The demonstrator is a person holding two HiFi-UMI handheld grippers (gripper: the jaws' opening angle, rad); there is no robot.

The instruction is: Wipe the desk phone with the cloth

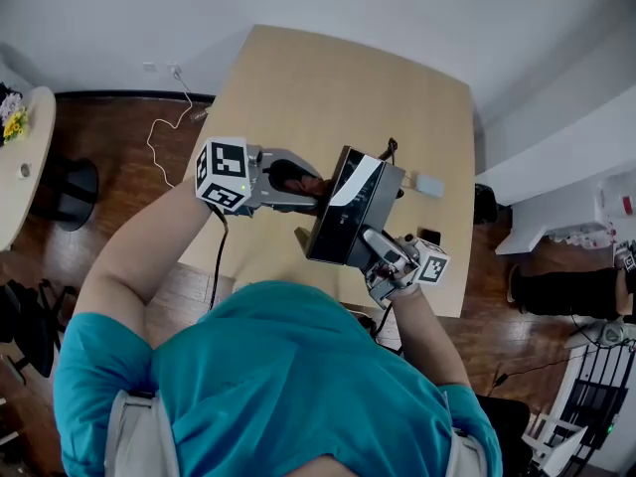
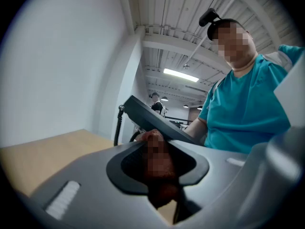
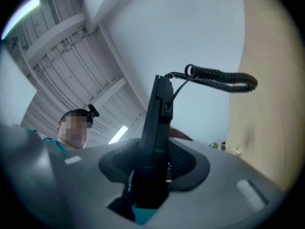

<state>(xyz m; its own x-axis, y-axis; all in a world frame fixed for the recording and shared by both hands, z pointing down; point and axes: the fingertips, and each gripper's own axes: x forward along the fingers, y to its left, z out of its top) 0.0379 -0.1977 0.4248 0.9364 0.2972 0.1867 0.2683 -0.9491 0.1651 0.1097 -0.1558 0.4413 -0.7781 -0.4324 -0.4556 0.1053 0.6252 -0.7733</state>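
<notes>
Mid-frame, our right gripper clamps the black plastic desk phone. Our left gripper pinches the dark-red fabric cloth against it. Wiping is underway, we judge.

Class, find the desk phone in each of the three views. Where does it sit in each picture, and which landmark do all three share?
Head view: the desk phone is at the centre, tilted.
Left gripper view: just below centre, a dark slanted slab.
Right gripper view: seen edge-on, a dark upright bar rising from bottom centre.
Shared landmark: the light wooden table, lower left in the left gripper view, right edge in the right gripper view.
</notes>
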